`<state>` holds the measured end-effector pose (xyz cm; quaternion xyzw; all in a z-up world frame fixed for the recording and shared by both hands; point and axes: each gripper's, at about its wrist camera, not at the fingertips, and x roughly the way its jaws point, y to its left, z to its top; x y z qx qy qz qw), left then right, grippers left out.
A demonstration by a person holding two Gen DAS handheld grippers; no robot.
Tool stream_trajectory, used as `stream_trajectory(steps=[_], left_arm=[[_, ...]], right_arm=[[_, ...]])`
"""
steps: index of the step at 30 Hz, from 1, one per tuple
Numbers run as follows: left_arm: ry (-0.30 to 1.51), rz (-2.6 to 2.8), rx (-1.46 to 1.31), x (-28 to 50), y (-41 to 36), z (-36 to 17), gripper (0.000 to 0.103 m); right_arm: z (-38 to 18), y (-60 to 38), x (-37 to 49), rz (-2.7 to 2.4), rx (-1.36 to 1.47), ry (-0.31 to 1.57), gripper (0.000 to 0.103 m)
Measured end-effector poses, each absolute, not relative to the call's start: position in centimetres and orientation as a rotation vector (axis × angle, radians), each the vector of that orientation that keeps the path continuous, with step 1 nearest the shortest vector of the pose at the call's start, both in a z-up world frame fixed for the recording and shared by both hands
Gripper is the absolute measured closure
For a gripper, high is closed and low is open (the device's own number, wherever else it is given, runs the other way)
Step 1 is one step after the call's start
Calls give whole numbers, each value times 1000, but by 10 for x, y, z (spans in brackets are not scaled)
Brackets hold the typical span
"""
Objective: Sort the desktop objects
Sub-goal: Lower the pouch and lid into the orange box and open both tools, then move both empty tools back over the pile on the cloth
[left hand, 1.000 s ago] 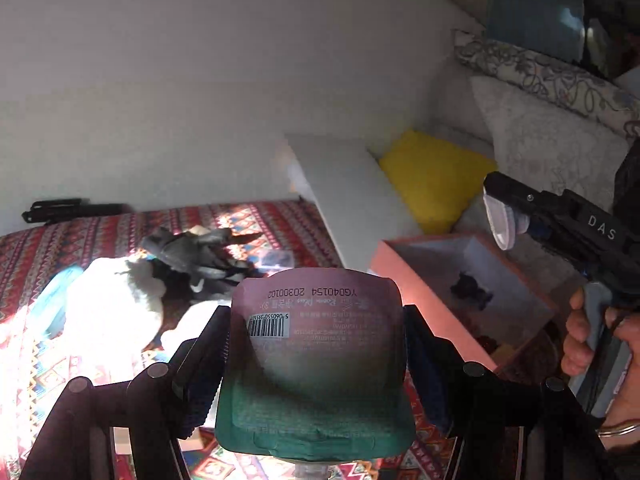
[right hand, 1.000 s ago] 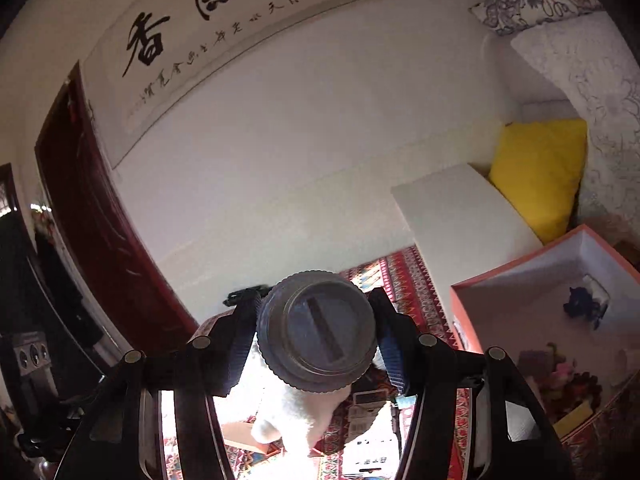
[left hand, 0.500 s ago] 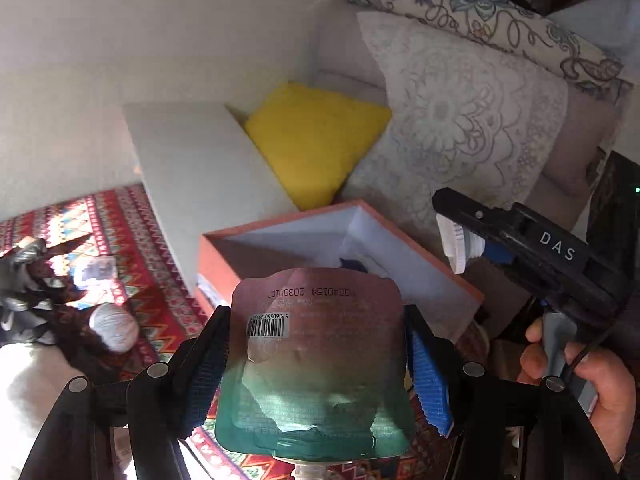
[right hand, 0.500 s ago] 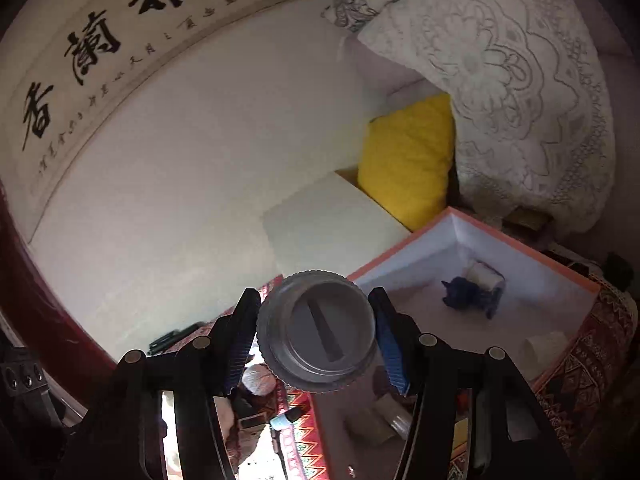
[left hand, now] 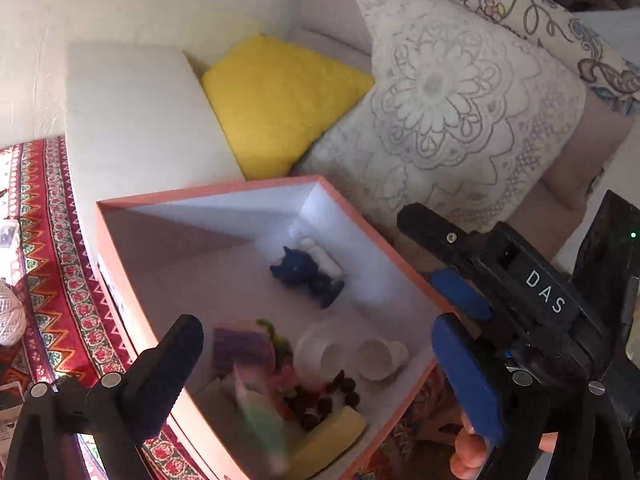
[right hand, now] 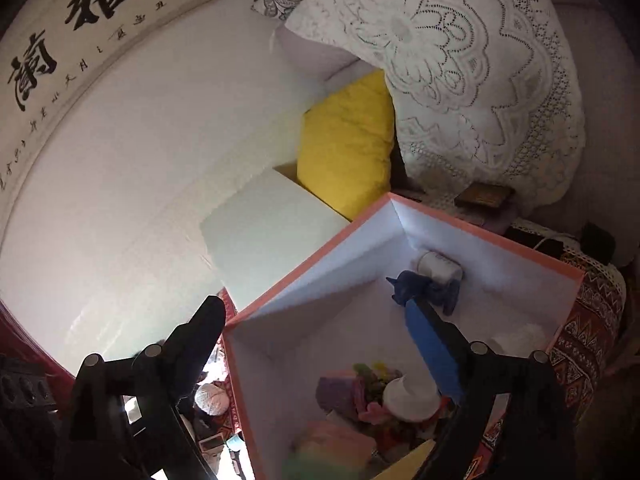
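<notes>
Now both tongs hang over the salmon-pink cardboard box with the white lining (left hand: 224, 194), and both stand wide apart with nothing between their fingers. Below the left gripper (left hand: 320, 364), a blurred pink-and-green pouch (left hand: 260, 408) lies or is dropping among the heap at the near end of the box; which of the two cannot be told. The right gripper (right hand: 316, 344), seen from the left as a black tool with blue pads (left hand: 460, 292), hovers over the box's right edge. Beneath it lie a white plastic jar (right hand: 412, 396) and a pale cup-like piece (left hand: 380, 358). Ahead of both tongs, toward the far corner, rest a dark blue animal figure (left hand: 306, 276) and a small white cylinder (right hand: 438, 268) touching it. Left of the box, on the red patterned cloth (left hand: 52, 272), a ball of white string (left hand: 10, 312) and some papers remain outside. By this evidence the sorting appears well advanced but unfinished: the loose items on the cloth are yet to be collected.
</notes>
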<state>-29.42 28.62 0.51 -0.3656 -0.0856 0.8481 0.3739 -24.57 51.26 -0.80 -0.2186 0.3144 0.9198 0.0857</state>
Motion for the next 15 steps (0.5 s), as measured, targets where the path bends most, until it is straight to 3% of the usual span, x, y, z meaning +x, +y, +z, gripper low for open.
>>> stream_trajectory(steps=[9,15], left_arm=[[-241,2222,-971,-289,256,3,7],[-256,2314,-953,-278,196,18,7]], right_arm=[[-5,495,-251,2752,-665,949,9],[10,452,-257,2837,-677,881,9]])
